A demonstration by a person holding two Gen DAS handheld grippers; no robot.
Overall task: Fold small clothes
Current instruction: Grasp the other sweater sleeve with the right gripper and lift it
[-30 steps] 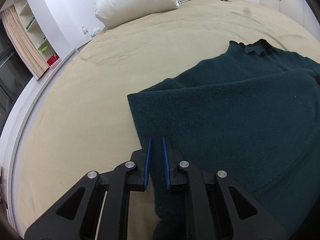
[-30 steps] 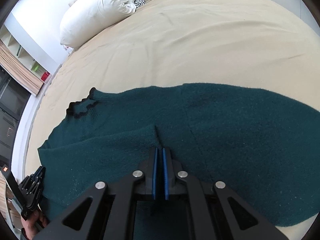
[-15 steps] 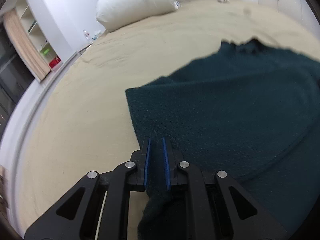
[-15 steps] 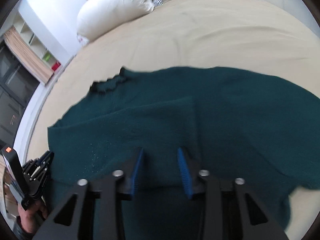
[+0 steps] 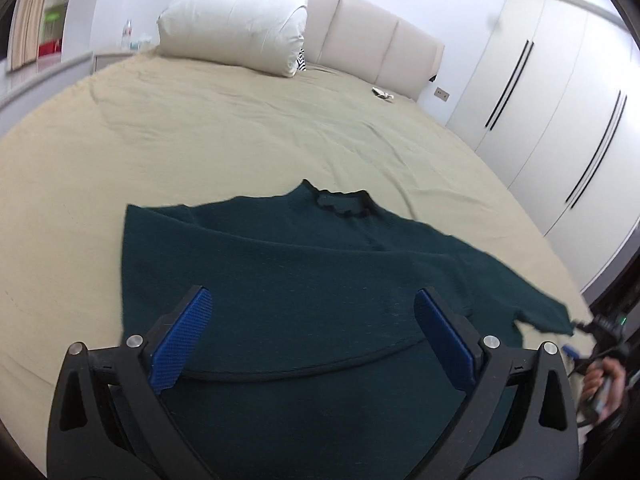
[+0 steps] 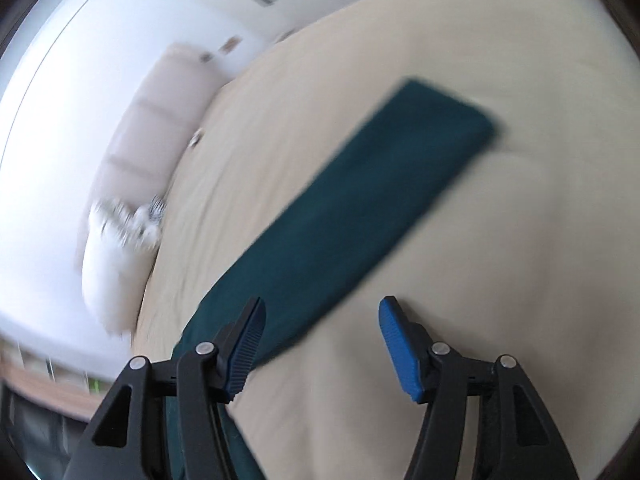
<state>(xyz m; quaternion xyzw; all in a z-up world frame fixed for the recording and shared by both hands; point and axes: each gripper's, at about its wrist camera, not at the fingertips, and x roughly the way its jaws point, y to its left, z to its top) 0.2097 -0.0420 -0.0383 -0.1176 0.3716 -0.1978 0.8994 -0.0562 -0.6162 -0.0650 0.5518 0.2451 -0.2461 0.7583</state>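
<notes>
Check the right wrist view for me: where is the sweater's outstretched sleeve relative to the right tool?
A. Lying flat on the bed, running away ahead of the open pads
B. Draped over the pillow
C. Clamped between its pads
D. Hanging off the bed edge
A. The sleeve lies flat on the bed sheet, stretching away ahead of the right tool, whose pads stand apart with nothing pinched between them.

Your dark teal knit sweater [image 5: 304, 280] lies flat on the bed, frilled collar away from you, 1 sleeve [image 6: 360, 200] stretched out.
</notes>
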